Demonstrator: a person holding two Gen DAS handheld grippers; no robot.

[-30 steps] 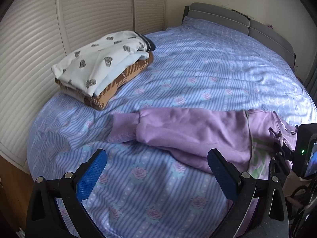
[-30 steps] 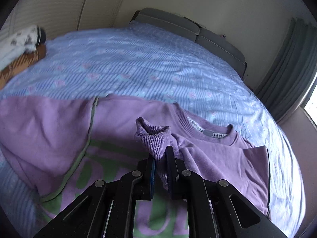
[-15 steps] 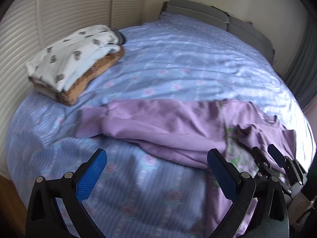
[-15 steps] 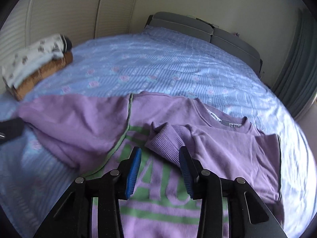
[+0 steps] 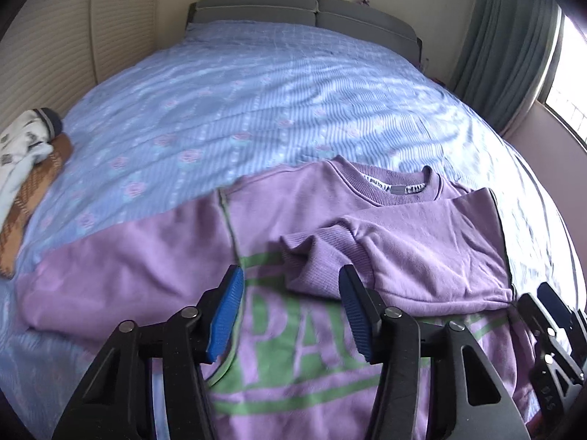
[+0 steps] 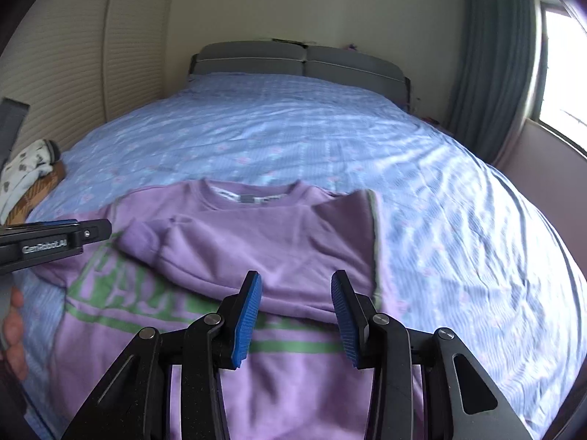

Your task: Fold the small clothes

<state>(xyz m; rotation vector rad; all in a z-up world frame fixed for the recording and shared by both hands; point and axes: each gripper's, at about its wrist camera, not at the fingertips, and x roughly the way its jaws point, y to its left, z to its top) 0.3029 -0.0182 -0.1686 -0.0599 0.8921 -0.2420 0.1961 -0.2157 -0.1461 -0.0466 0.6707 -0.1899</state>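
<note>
Across the bed [image 5: 279, 84], a blue striped cover with small rose motifs runs from the grey headboard [image 5: 304, 11] at the far end to the near edge. Ribbed pale panels line the wall along the left edge; a grey-green curtain [image 5: 502, 44] hangs by the window past the far right corner.

Purple sweatshirt [image 5: 293, 212] lies face up at the near edge of the bed, roughly centred, neckline toward the headboard, green block lettering across the chest. Its sleeve on the right of the left wrist view [image 5: 422, 249] is folded in over the chest, ribbed cuff resting on the lettering. The other sleeve extends flat toward the left edge of the bed.

Stack of folded clothes [image 5: 25, 168] sits at the left edge, well apart from the sweatshirt: white printed piece on top, brown checked piece beneath.

Left gripper [image 5: 291, 311]: blue-padded fingers apart and closing; they stand over the lettering just short of the folded cuff, with no cloth pinched between them. In the right wrist view the same gripper [image 6: 91, 231] enters from the left, over the chest print.

Right gripper [image 6: 295, 313]: fingers spread part-way, poised over the lower fold of the folded-in sleeve; nothing gripped.

Part of a hand [image 6: 13, 330] shows at the left border of the right wrist view.
</note>
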